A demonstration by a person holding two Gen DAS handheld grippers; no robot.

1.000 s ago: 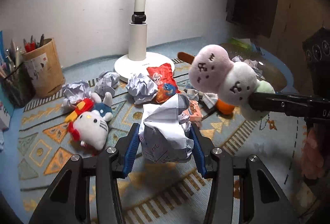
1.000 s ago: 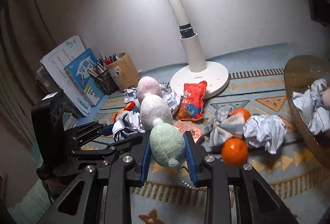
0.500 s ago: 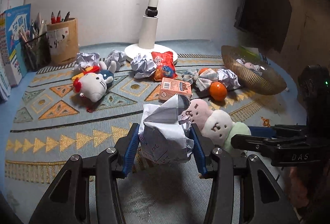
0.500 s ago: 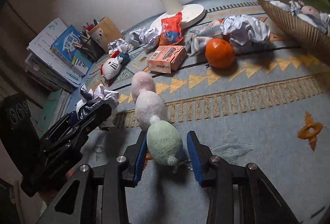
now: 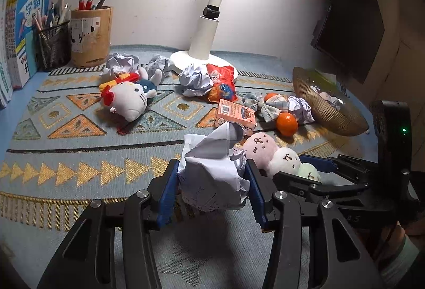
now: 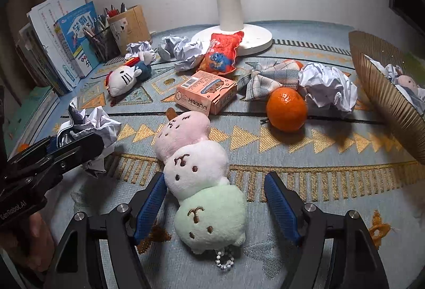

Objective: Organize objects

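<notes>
Pastel plush dumpling toy lies on the surface between our right gripper, whose jaws have just been opening off it; its long axis runs away from us. Our left gripper clenches a paper ball, just left.

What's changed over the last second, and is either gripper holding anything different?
The right gripper brought the three-ball plush down onto the rug and its jaws have just been opening; the plush lies loose between them. The left gripper stays clamped on the crumpled paper.
</notes>
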